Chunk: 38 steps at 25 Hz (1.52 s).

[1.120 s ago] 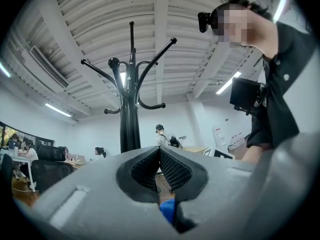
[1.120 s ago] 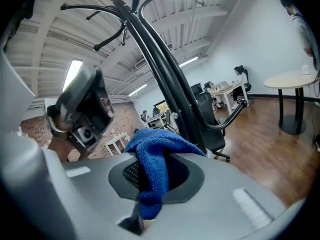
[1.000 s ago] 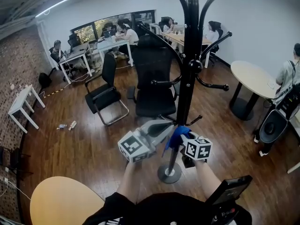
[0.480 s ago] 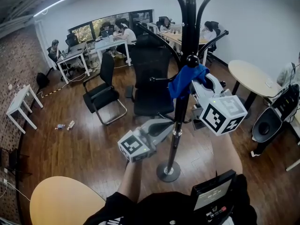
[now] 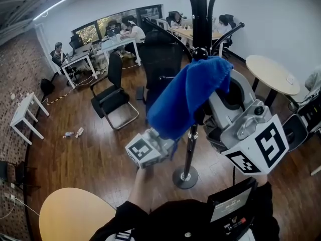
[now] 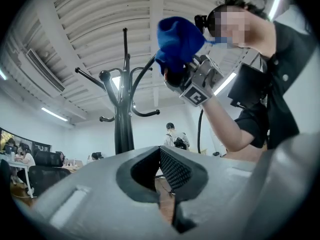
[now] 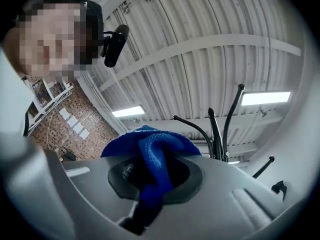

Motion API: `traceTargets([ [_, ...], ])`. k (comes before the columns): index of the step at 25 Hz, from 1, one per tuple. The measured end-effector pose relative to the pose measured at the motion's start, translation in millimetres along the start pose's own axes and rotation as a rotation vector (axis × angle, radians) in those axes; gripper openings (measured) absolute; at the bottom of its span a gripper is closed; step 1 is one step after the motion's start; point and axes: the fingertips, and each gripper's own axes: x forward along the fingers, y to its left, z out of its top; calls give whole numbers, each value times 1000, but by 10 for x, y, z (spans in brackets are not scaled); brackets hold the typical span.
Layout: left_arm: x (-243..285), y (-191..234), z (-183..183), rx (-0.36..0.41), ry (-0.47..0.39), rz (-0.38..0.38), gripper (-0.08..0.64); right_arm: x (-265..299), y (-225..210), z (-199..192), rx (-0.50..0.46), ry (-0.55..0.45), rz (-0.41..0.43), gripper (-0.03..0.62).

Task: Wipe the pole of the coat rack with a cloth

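Right claw (image 7: 152, 176) is clamped on the blue cloth (image 5: 188, 97) and held high beside the upper pole (image 5: 201, 14), at the person's twelve o'clock. This looks placed for a wiping pass, though contact cannot be confirmed. The cloth is soft, looped knit, bunched and drooping. The pole is a smooth black tube, apparently metal, on a round base (image 5: 185, 177). Left claw (image 6: 162, 174), at seven o'clock of the cloth, is closed and empty.
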Motion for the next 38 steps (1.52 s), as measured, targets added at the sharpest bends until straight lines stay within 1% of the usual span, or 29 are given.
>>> traceTargets([
  [2, 3, -4, 9, -4, 2, 2, 0, 17, -227, -263, 33, 53, -63, 32],
  [5, -5, 72, 50, -4, -2, 12, 0, 104, -675, -936, 79, 184, -186, 32],
  [7, -23, 92, 83, -1, -10, 14, 0, 80, -871, -1385, 103, 274, -235, 32],
  [8, -42, 83, 82, -3, -10, 13, 0, 18, -890, -1582, 119, 309, -246, 31],
  [11, -70, 60, 43, -17, 4, 16, 0, -289, -788, -2034, 161, 368, -266, 31],
  [13, -77, 39, 51, -20, 5, 20, 0, -537, -673, -2325, 209, 419, -274, 31],
  [15, -110, 13, 67, -20, 4, 26, 0, -820, -530, -2696, 273, 495, -287, 32],
  [17, -137, 0, 82, -20, 3, 32, 0, -1136, -366, -3178, 361, 612, -293, 32],
  [19, -120, 5, 78, -19, 8, 37, 0, -1448, -201, -3688, 435, 757, -286, 32],
  [21, -106, 9, 44, -20, 21, 39, 0, -1713, -20, -4056, 497, 873, -273, 32],
  [22, -115, 8, 34, -21, 25, 40, 0, -1802, 65, -4126, 538, 896, -269, 32],
  [23, -127, 6, 41, -20, 23, 40, 0, -1858, 142, -4117, 589, 897, -265, 32],
  [25, -149, 9, 50, -18, 16, 43, 0, -1892, 295, -3973, 686, 877, -227, 31],
  [26, -161, 18, 31, -20, 21, 48, 0, -1882, 365, -3905, 712, 872, -194, 31],
  [27, -173, 30, 6, -22, 27, 52, 0, -1865, 407, -3877, 718, 876, -170, 31],
  [28, -186, 39, -1, -24, 27, 55, 0, -1844, 408, -3899, 703, 887, -167, 31],
  [30, -217, 46, 27, -21, 16, 56, 0, -1778, 285, -4029, 632, 909, -222, 32],
  [32, -233, 43, 61, -13, 7, 54, 0, -1647, 62, -4083, 539, 887, -285, 32],
  [33, -225, 39, 75, -9, 1, 54, 0, -1565, -35, -4041, 505, 859, -292, 31],
  [35, -217, 22, 75, -8, -7, 59, 0, -1382, -155, -3797, 456, 776, -277, 29],
  [38, -236, -1, 81, -8, -7, 66, 0, -971, -374, -3074, 379, 586, -275, 29],
])
